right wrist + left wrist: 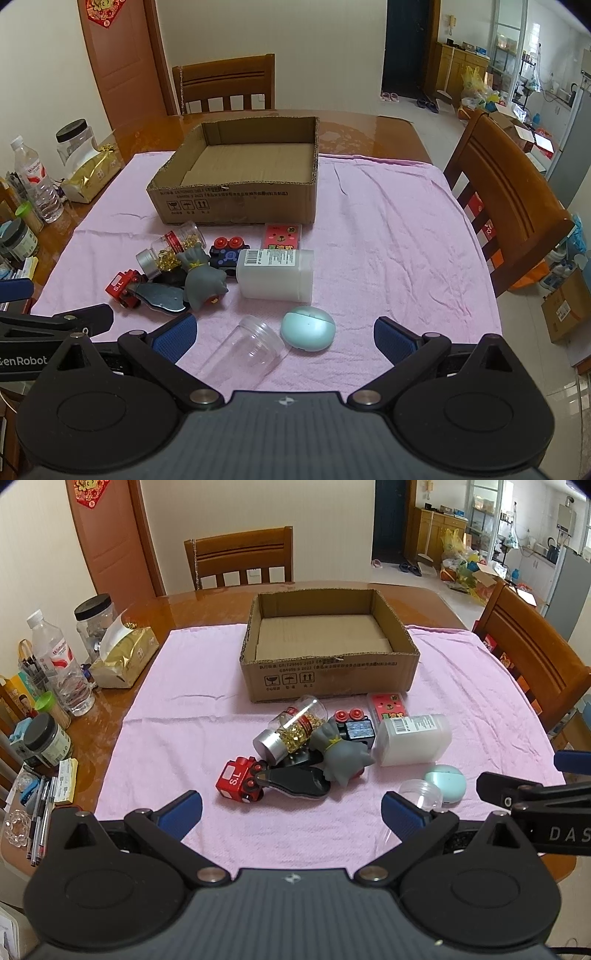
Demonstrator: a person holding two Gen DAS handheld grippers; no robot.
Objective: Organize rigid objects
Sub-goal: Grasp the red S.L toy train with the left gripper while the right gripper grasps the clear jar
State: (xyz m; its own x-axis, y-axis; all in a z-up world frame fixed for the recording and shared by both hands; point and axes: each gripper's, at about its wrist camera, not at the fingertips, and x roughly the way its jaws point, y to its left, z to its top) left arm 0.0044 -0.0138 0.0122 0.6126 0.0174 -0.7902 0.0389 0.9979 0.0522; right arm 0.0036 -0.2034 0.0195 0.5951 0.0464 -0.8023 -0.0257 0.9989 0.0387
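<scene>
An open cardboard box [328,672] [236,203] stands empty at the back of the pink cloth [177,716] [388,240]. In front of it lies a pile: a red toy train [240,781] [122,286], a black shoe sole [299,782], a grey figurine [341,751] [201,284], a jar of gold capsules [291,727] [170,249], a white bottle [413,740] [275,273], a red card box [389,705] [282,236], a mint case [445,779] [308,328] and a clear jar [421,794] [247,350]. My left gripper [291,814] is open near the train. My right gripper [284,339] is open, its fingers on either side of the clear jar and mint case.
Bottles, jars, pens and a gold tissue pack [123,657] crowd the table's left edge. Wooden chairs stand behind the table [240,557] and at its right [532,657]. Each gripper shows at the edge of the other's view.
</scene>
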